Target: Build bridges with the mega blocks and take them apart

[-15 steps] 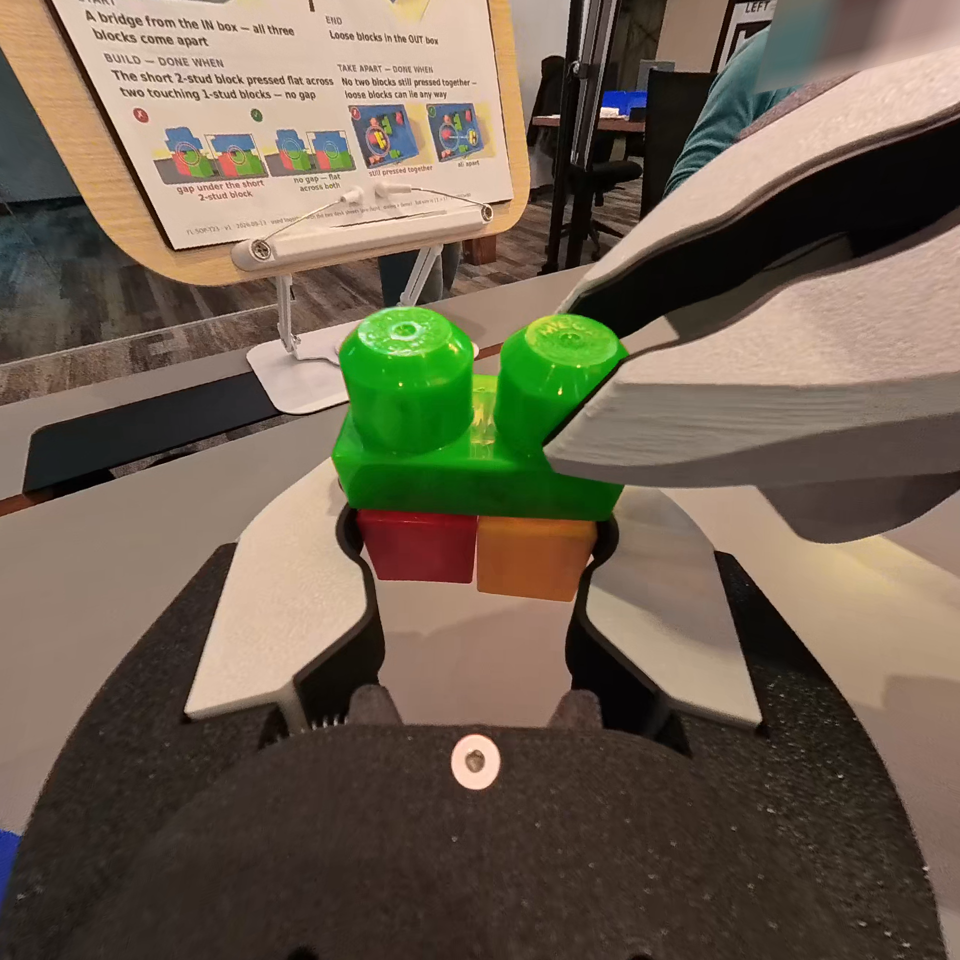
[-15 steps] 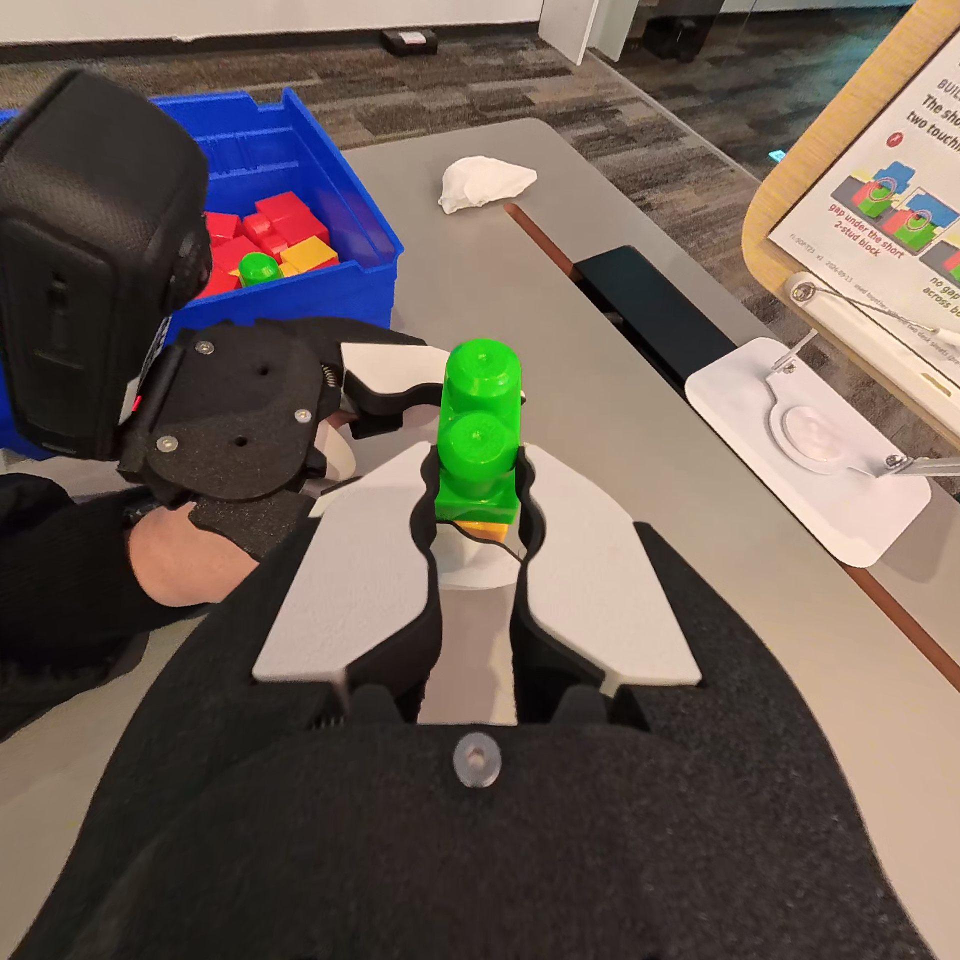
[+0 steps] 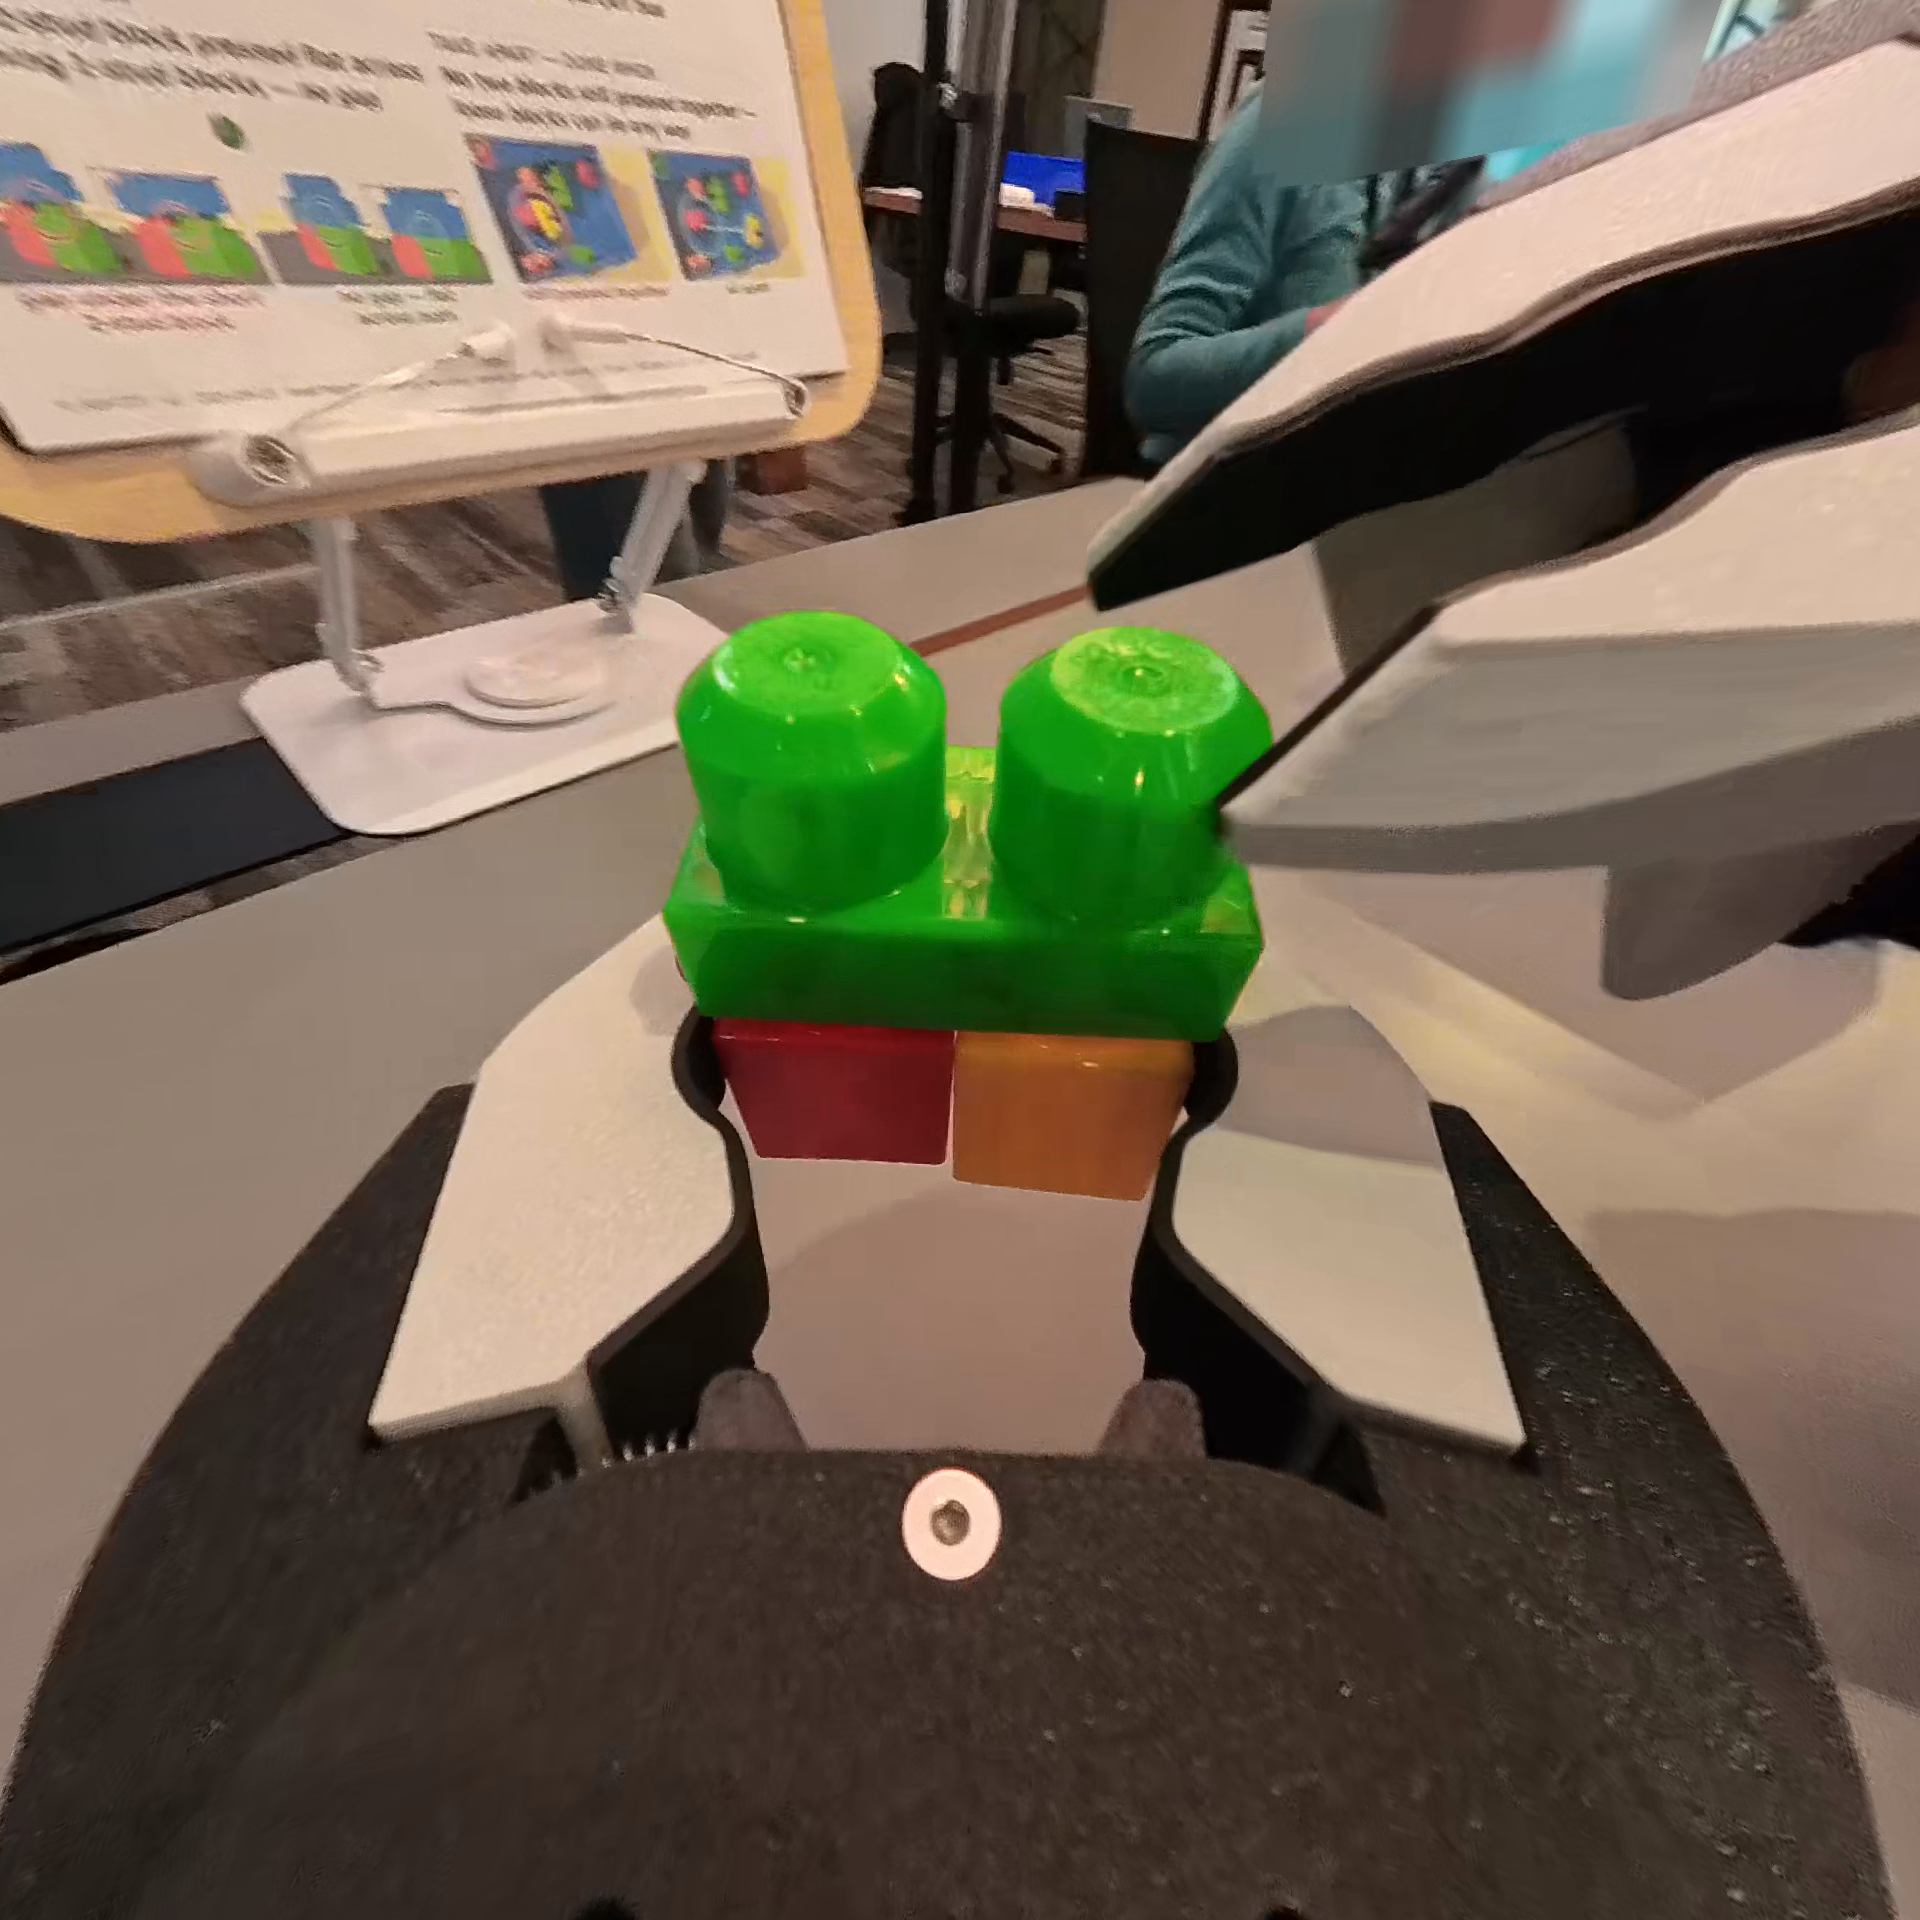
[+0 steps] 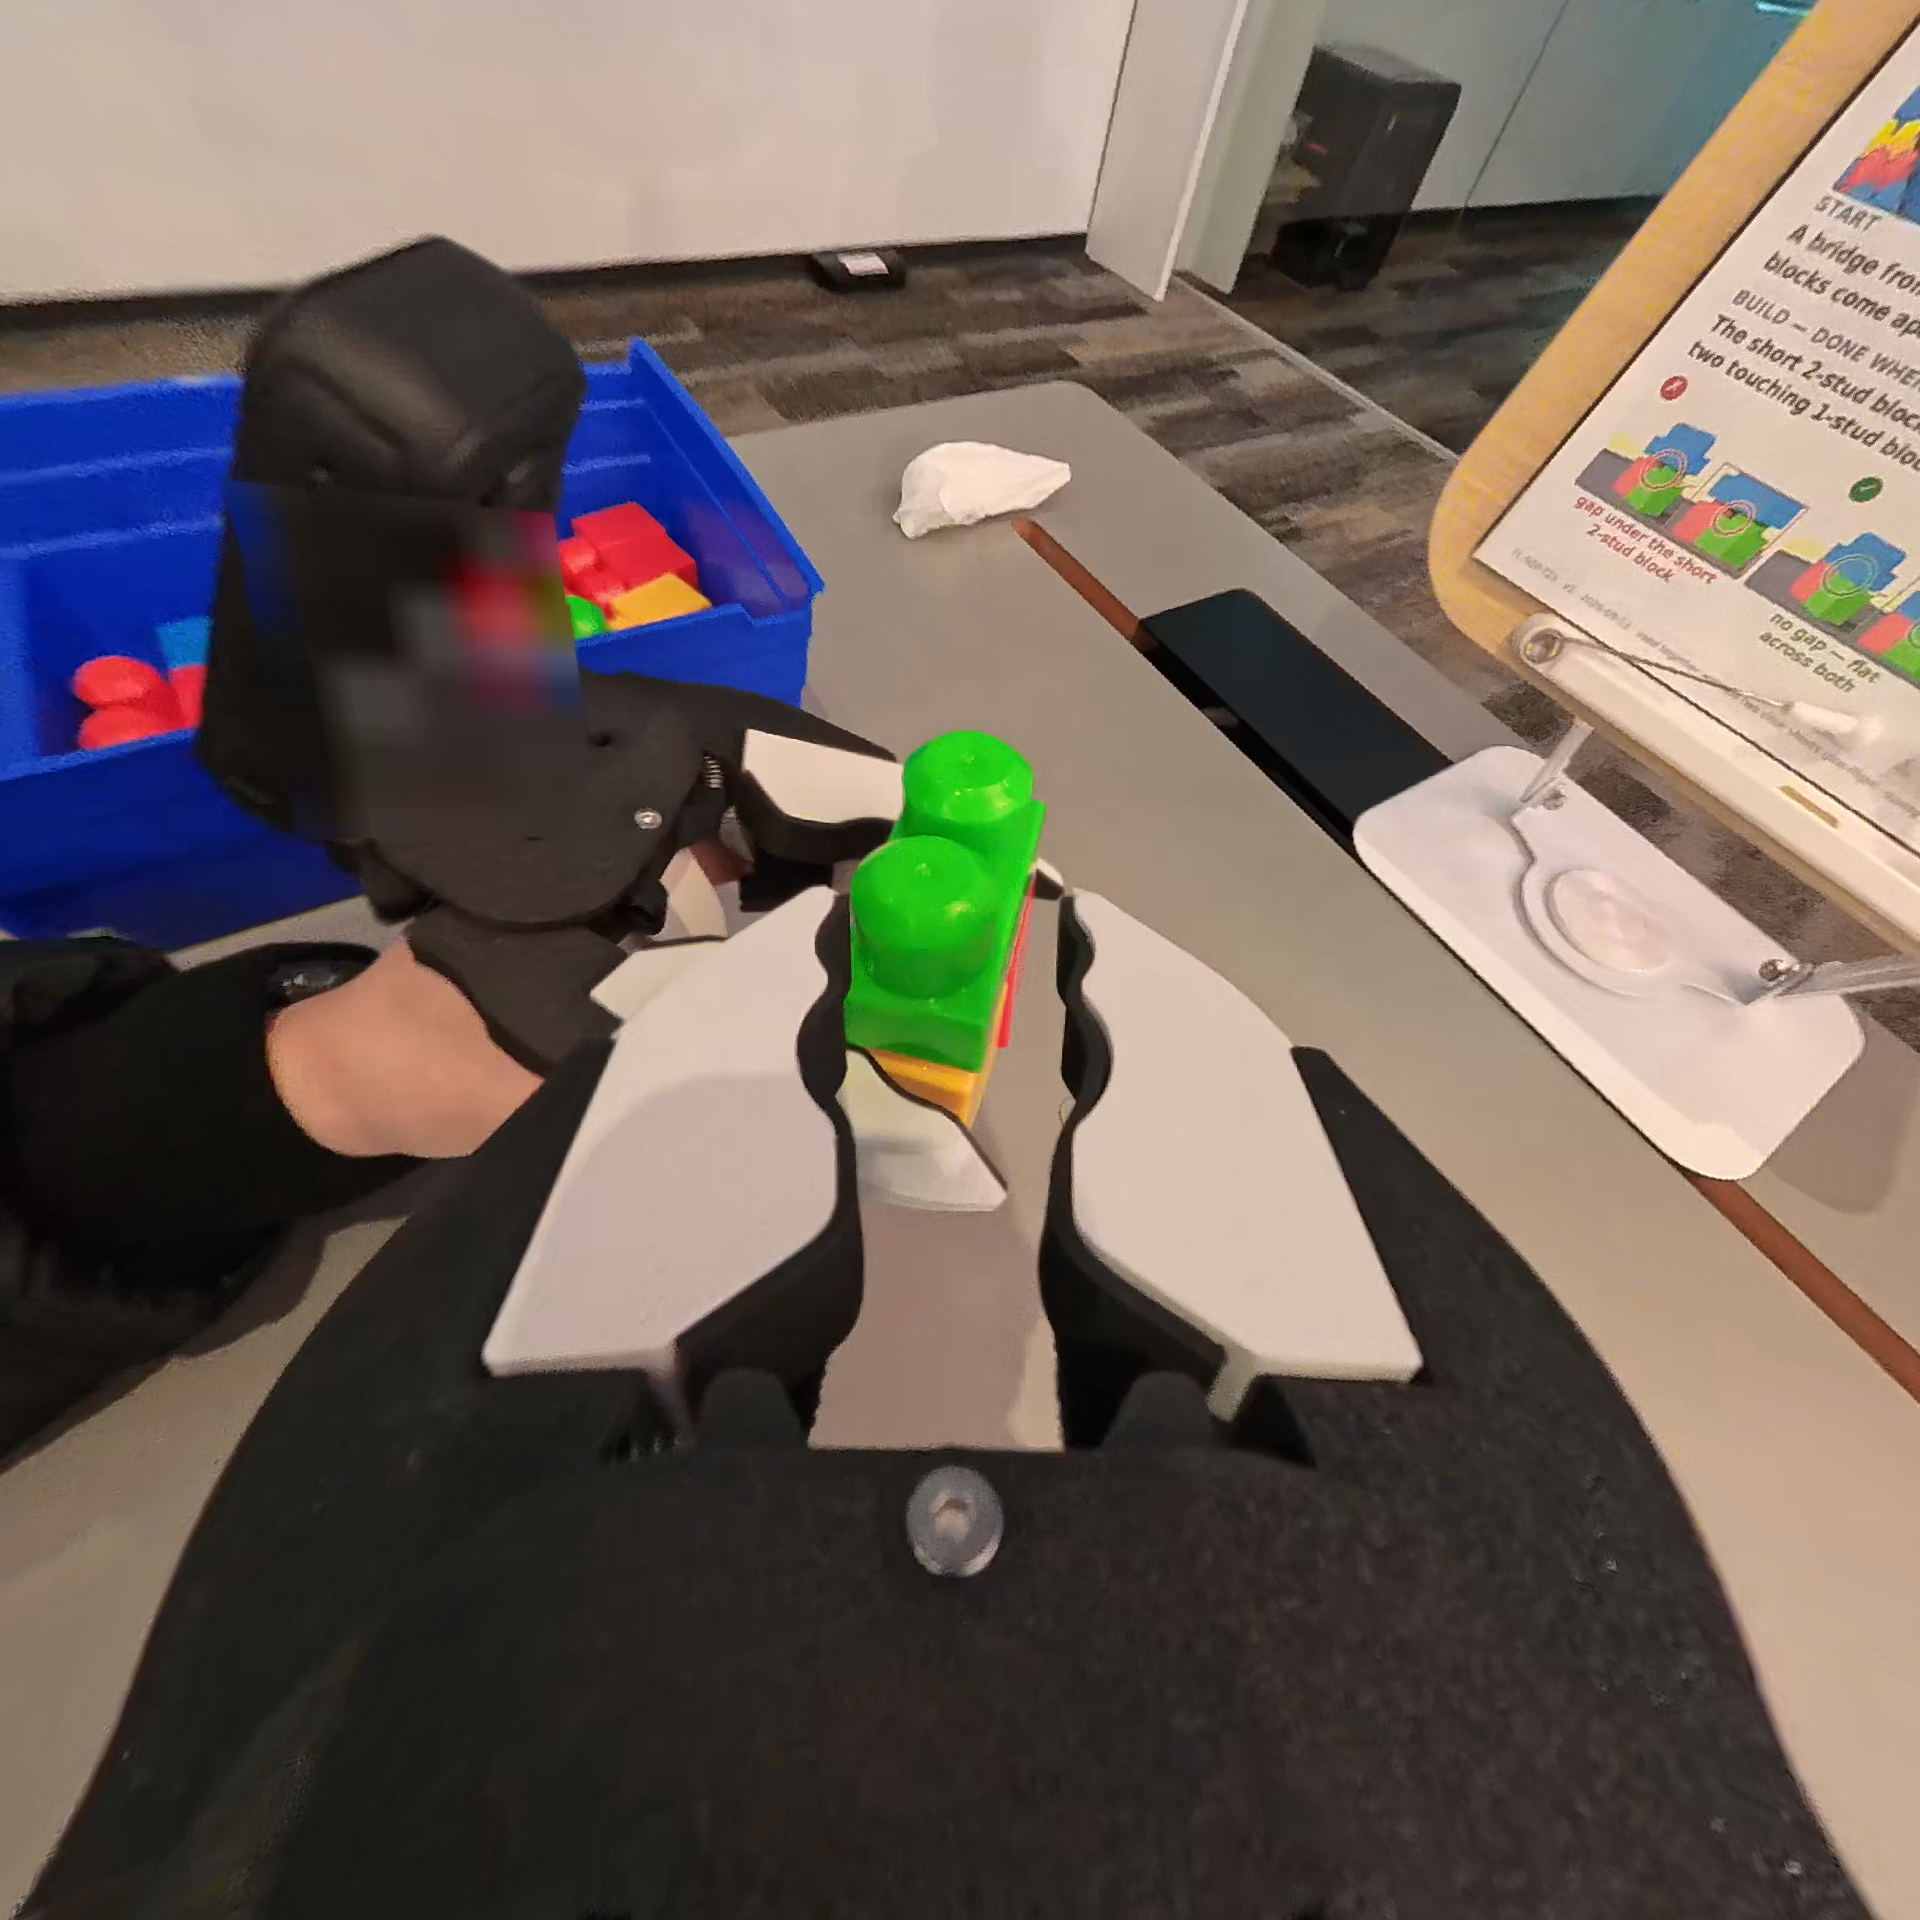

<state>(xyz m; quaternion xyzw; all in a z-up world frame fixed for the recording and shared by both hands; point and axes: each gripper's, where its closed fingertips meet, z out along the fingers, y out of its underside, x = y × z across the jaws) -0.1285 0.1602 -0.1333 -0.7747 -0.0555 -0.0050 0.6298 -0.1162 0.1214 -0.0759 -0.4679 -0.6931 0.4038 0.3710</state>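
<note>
Lifted clear of the grey counter (image 4: 1299,831) since half a second ago: small bridge of three glossy plastic blocks, then resting on it, now tilted and raised. Right tongs (image 4: 940,997) loosened in that interval, formerly closed on the green top piece, now spread with a visible gap on the right-hand side.

Left tongs (image 3: 951,1049) clamped on the two lower pieces, dark red one-stud block (image 3: 836,1091) and orange one-stud block (image 3: 1060,1117), side by side and touching, between the tips. Translucent green two-stud block (image 3: 966,883) pressed across both, just above the left tips. One finger (image 3: 1558,758) of the right tongs touching the nearer green stud.

Handling, judged: light, rigid, hollow plastic; smooth, so liable to slip under a shallow pinch; not fragile. Stud joint held by friction alone. Best hold for separation: flat side walls of the green block, low on the body, not the rounded studs; lower pair kept squeezed together to resist twisting. Risk: sudden release and a dropped block.

Blue plastic bin (image 4: 727,634) of loose blocks beyond the left tongs.
</note>
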